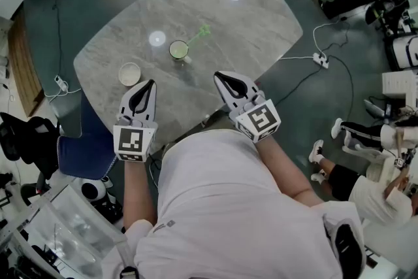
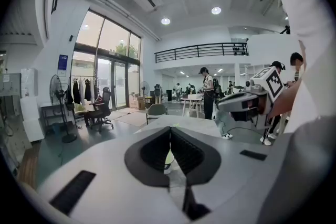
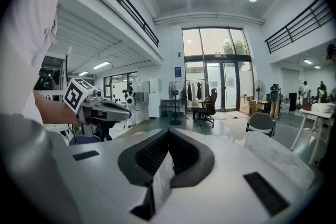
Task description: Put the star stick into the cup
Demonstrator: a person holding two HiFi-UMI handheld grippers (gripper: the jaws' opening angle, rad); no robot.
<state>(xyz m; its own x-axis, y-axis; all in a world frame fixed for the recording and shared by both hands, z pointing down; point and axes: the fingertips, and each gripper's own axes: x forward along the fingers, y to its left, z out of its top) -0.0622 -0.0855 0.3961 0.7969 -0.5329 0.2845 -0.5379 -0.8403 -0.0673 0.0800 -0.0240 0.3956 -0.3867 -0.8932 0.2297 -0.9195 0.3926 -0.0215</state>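
Both tongs idle at the near edge of the table (image 1: 248, 29), low centre of the head view, and neither carries anything. Left tongs (image 1: 151, 83): pads pressed together, nothing between. Right tongs (image 1: 219, 76): same, fully closed and empty.

Star stick (image 1: 199, 36) is centre-frame, slanting up-right from the rim of the cup (image 1: 179, 49), star end highest. It reads as already standing in the cup and leaning out. I can't rule out that it lies on the table just behind the cup with its end touching the rim. A white bowl (image 1: 129, 74) sits lower-left of the cup, apart from it, just ahead of the left tongs.

Step, as I judge it: either done and parked, or not begun.
- If the stick is out, the next move needs one pair of tongs opened, brought forward to the thin shaft, closed on it, then lifted over the rim.
- The other pair may need to steady the cup, which looks light and tippy.

View differences:
- Only the head view shows the stick, the cup and the bowl clearly.
- The left gripper view shows closed pads, with a pale green sliver under them that may be the cup, and the right tongs at mid-right.
- The right gripper view shows its own closed pads and the left tongs at mid-left, but no stick or cup.
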